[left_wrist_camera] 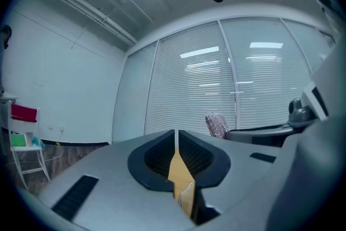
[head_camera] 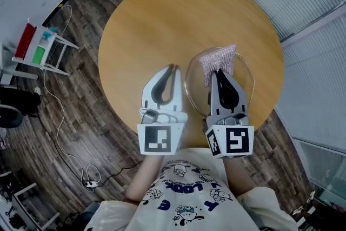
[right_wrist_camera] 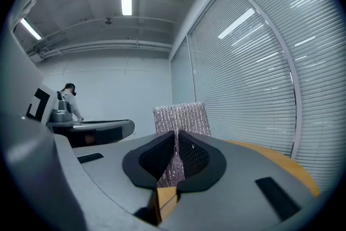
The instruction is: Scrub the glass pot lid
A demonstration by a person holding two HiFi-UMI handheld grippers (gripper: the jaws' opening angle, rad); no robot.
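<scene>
Glass pot lid is lying right of centre under the scouring pad, which the right gripper is clamping for scrubbing; the left gripper is idling closed and empty beside it.

Middle and near rim of the glass pot lid hidden under the right gripper, near end of the scrub pad pinched out of sight between its jaws, red and green things on the left white rack too small to tell, person cut off at the near edge.

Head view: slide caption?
A silvery scrub cloth clamped in the right gripper over the glass pot lid on a round wooden table; left gripper shut alongside.
</scene>
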